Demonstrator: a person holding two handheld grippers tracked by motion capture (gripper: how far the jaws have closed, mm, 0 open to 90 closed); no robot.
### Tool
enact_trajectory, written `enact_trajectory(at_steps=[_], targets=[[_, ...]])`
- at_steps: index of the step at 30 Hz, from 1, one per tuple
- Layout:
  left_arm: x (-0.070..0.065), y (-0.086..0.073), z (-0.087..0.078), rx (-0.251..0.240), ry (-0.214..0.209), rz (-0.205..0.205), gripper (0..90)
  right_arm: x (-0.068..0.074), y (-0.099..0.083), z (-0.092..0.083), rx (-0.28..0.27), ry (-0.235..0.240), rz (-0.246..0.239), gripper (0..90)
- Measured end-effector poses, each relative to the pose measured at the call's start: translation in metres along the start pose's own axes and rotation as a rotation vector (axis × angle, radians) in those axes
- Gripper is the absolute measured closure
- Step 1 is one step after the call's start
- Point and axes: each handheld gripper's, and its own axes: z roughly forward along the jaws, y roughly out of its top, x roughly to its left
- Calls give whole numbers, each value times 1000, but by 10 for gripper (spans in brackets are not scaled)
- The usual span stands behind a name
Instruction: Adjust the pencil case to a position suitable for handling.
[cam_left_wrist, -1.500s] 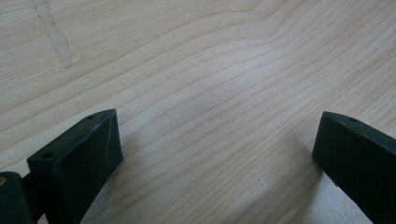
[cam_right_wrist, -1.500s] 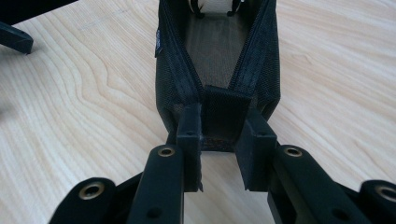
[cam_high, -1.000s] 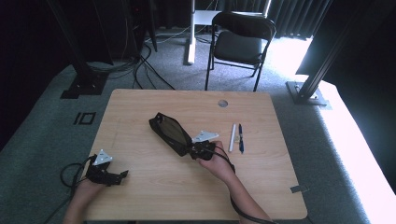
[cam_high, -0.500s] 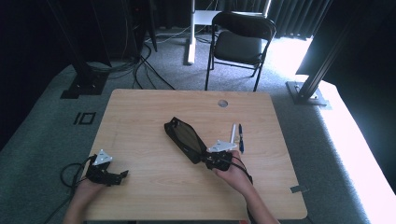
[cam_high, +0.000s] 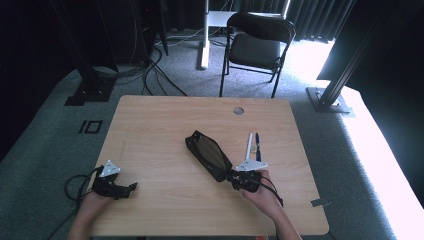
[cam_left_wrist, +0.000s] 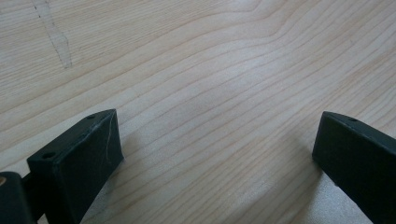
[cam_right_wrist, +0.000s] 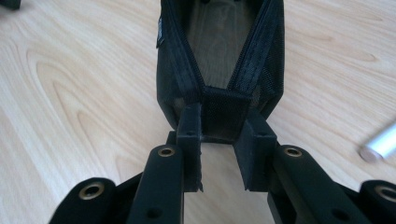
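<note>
A black mesh pouch with an open zip lies slantwise in the middle of the wooden table. My right gripper is shut on the pouch's near end. In the right gripper view its two jaws pinch the fabric end of the pouch, whose mouth gapes open beyond them. My left gripper rests at the table's front left, open, pointing right. In the left gripper view its jaws stand wide apart over bare wood with nothing between them.
A white pen and a dark pen lie side by side just right of the pouch. A round grommet hole sits near the table's far edge. A folding chair stands beyond the table.
My right gripper has dragged the pouch to the right and toward the near edge, close to the two pens. The left gripper has stayed where it was.
</note>
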Motion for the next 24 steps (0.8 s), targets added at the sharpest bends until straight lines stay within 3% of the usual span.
enact_trajectory(at_steps=[16,20,24], targets=[[0,0,0,0,0,0,16,-2,-25,-29,-12,-19,32,718],[0,0,0,0,0,0,16,-7,-26,-34,-40,-2,65,634],[0,0,0,0,0,0,16,-9,-21,-43,-67,-13,60,597]])
